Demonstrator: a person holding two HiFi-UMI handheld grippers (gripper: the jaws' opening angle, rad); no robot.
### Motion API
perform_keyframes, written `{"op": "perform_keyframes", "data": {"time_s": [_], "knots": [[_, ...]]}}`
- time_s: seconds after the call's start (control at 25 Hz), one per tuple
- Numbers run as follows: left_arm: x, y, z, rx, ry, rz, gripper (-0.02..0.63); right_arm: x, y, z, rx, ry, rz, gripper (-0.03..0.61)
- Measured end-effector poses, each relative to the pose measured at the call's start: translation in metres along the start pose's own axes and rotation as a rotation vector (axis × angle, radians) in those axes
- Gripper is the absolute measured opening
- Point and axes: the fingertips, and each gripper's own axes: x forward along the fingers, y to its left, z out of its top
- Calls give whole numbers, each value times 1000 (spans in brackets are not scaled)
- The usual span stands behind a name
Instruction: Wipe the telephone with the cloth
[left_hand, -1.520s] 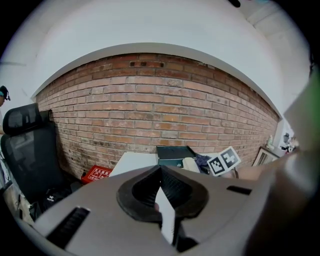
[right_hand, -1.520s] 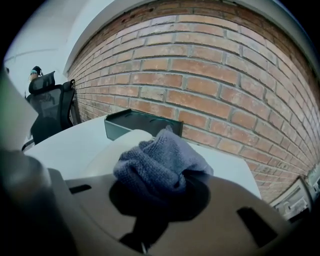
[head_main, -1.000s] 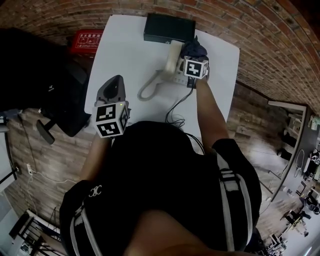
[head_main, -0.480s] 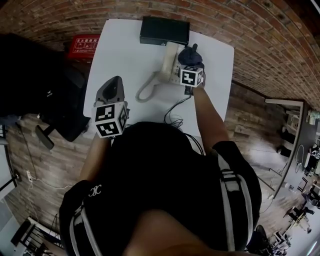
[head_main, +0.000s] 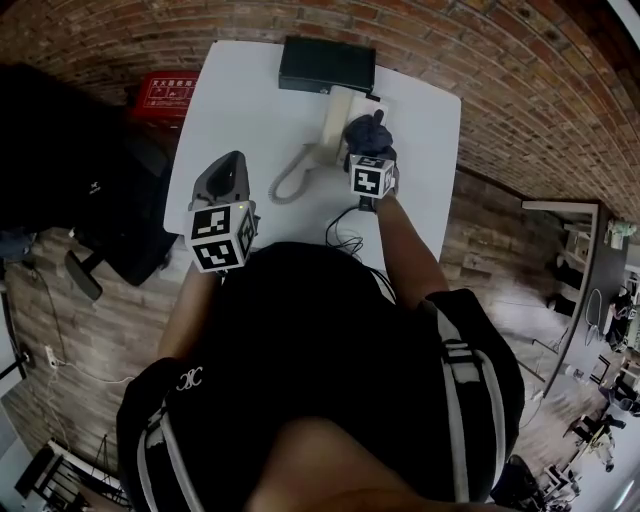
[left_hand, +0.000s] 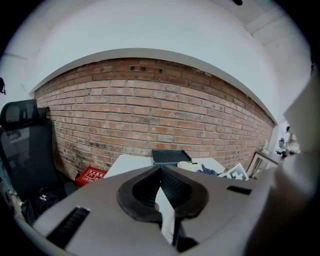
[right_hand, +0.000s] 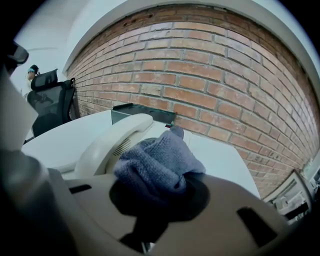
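1. My right gripper (head_main: 366, 150) is clamped on the grey-blue cloth (right_hand: 157, 160), which bunches out past the jaws.
2. The cloth rests on the cream telephone (head_main: 338, 118), right beside its handset (right_hand: 112, 142), on the far part of the white table (head_main: 250, 100).
3. My left gripper (head_main: 225, 180) hangs over the table's near left edge, well apart from the telephone, its jaws closed tip to tip and gripping nothing.
4. A black box (head_main: 327, 65) lies just behind the telephone, by the brick wall (right_hand: 210, 75).

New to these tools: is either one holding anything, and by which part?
The right gripper clamps the blue-grey cloth by its bunched lower end. The left gripper holds nothing; its jaws are together.
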Motion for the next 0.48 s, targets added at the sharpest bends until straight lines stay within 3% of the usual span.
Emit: {"op": "perform_keyframes", "data": {"time_s": [0.48], "knots": [[5, -18, 0, 8, -19, -69, 0, -25, 22, -37, 19, 99, 74, 48]]}}
